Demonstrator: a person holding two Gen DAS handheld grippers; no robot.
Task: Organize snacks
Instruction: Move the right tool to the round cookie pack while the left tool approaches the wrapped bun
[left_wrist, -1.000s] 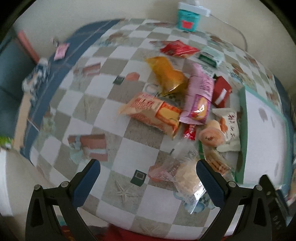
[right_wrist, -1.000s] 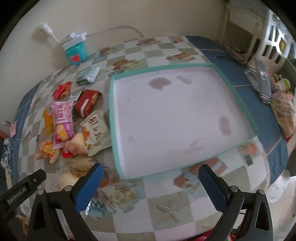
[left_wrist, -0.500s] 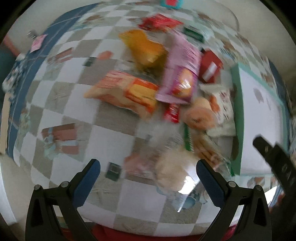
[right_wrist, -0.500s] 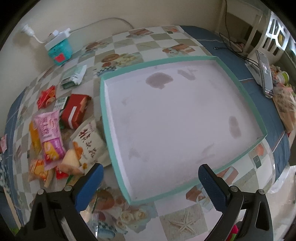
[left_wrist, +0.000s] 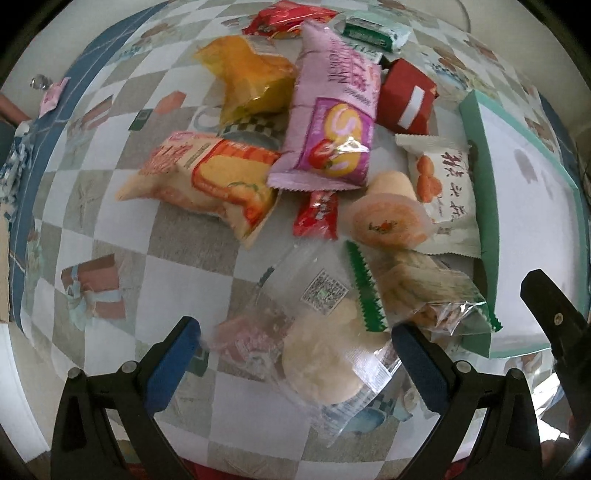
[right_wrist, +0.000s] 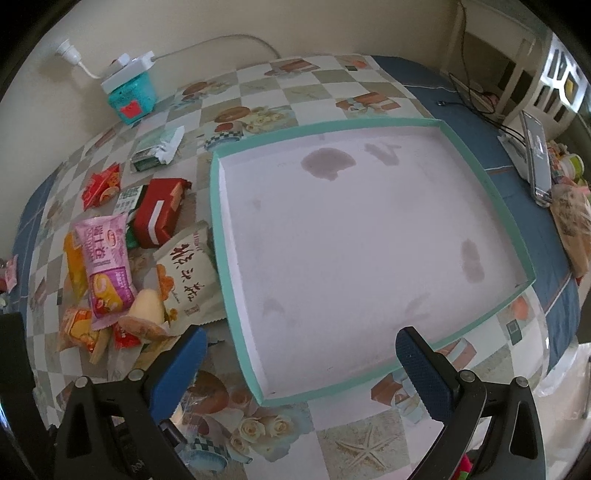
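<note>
A pile of snack packets lies on the checkered tablecloth left of a shallow teal-rimmed box (right_wrist: 218, 236). My left gripper (left_wrist: 293, 349) is open and low over a clear packet with a pale round bun (left_wrist: 321, 360), which lies between its fingers. Beyond it lie a green-edged cracker packet (left_wrist: 417, 291), a round orange cake (left_wrist: 388, 221), a pink packet (left_wrist: 334, 114), an orange-and-cream packet (left_wrist: 207, 177), a yellow packet (left_wrist: 251, 81) and a red box (left_wrist: 406, 98). My right gripper (right_wrist: 297, 356) is open and empty over the box's near edge.
A teal socket box (right_wrist: 131, 92) with a white cable stands by the wall. A phone (right_wrist: 537, 155) and a wrapped bag (right_wrist: 572, 225) lie on the blue cloth at the right. The box's white floor (right_wrist: 351, 236) holds nothing but a few stains.
My left gripper has moved forward and down onto the pile, now straddling the clear bun packet. My right gripper has shifted forward a little over the box.
</note>
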